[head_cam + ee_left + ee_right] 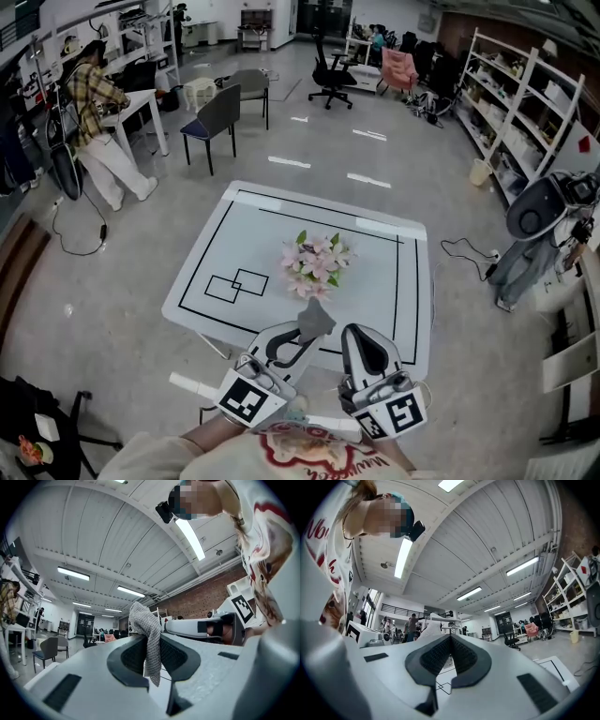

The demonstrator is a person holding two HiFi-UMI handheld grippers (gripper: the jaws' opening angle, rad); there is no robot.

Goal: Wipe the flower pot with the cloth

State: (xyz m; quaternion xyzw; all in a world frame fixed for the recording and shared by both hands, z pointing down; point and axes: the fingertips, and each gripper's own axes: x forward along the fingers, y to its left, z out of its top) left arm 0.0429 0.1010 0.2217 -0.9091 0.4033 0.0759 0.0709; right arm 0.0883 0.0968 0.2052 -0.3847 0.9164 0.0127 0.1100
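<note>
Left gripper [298, 337] clamps cloth [316, 321]; right gripper [362, 339] clenched, empty; pot [316, 265] at twelve o'clock on table [380, 281].

Cloth [142, 618] in my left gripper [149, 641]: grey, coarse knit, matt. Its shell [84, 681]: smooth matt pale plastic; pads [174, 656] dark, finely ribbed. Table [375, 291] top: white, smooth, slight sheen. Floor [131, 281]: grey, glossy.

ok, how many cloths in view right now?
1. A grey cloth, pinched in the left gripper. The right gripper is shut, empty. None seen on the white table; one could hide behind the flowers.
</note>
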